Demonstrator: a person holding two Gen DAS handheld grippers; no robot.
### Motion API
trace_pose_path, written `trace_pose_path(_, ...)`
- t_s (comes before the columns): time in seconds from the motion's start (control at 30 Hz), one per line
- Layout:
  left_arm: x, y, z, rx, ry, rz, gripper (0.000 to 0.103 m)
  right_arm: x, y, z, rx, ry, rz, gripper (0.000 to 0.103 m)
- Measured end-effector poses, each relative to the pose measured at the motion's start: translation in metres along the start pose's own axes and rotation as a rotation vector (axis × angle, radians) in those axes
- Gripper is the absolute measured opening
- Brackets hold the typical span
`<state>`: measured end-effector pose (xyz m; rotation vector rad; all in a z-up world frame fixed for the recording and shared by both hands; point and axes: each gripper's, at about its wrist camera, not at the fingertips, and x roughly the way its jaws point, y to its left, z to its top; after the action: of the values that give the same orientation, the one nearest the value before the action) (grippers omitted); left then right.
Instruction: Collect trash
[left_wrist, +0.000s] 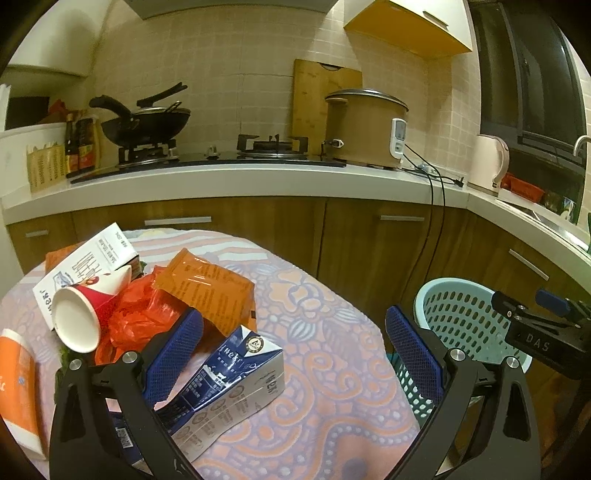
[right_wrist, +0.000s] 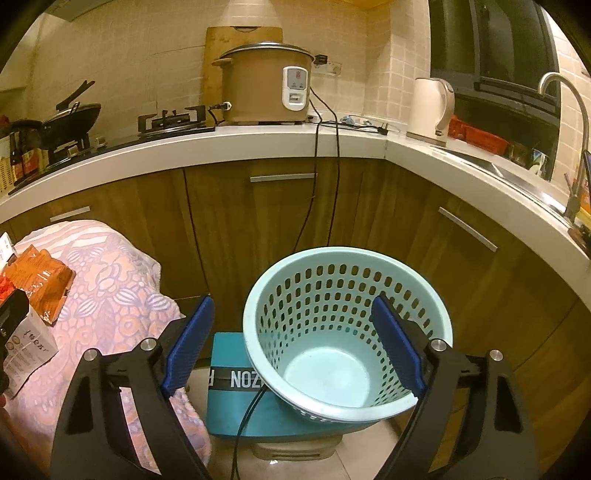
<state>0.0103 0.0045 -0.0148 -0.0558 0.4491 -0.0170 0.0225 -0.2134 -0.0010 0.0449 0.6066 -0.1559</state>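
Note:
On the pink patterned cloth (left_wrist: 325, 369) lies a heap of trash. There is a blue-and-white milk carton (left_wrist: 236, 384), an orange packet (left_wrist: 210, 291), a red plastic bag (left_wrist: 136, 314), a red paper cup (left_wrist: 81, 314), a white carton (left_wrist: 85, 266) and an orange-and-white item (left_wrist: 14, 387) at the left edge. My left gripper (left_wrist: 295, 350) is open, with the milk carton lying on the cloth by its left finger (left_wrist: 177, 354). My right gripper (right_wrist: 293, 347) hangs open and empty over the teal perforated basket (right_wrist: 343, 254), which has nothing inside. The basket (left_wrist: 461, 314) stands right of the table.
The basket leans on a teal box (right_wrist: 229, 406) on the floor. Black cables (right_wrist: 314, 184) hang down the brown cabinet fronts. The counter holds a rice cooker (right_wrist: 266, 88), a kettle (right_wrist: 432, 107), a wok (left_wrist: 147, 122) and a hob; a faucet (right_wrist: 576, 110) is at right.

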Motion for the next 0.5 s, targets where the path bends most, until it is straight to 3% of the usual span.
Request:
trace_pose_path(0.3, -0.004, 0.0036, 0.0008, -0.004, -0.007, 0.007, 0.096, 0.0008, 0.0007, 0.0023, -0.007, -0.006, 0.014, 0.082)
trace_pose_path(0.5, -0.0125, 0.0067, 0.0028, -0.017, -0.01, 0.004, 0.096, -0.0008, 0.0008, 0.0054, -0.01, -0.003, 0.034, 0.07)
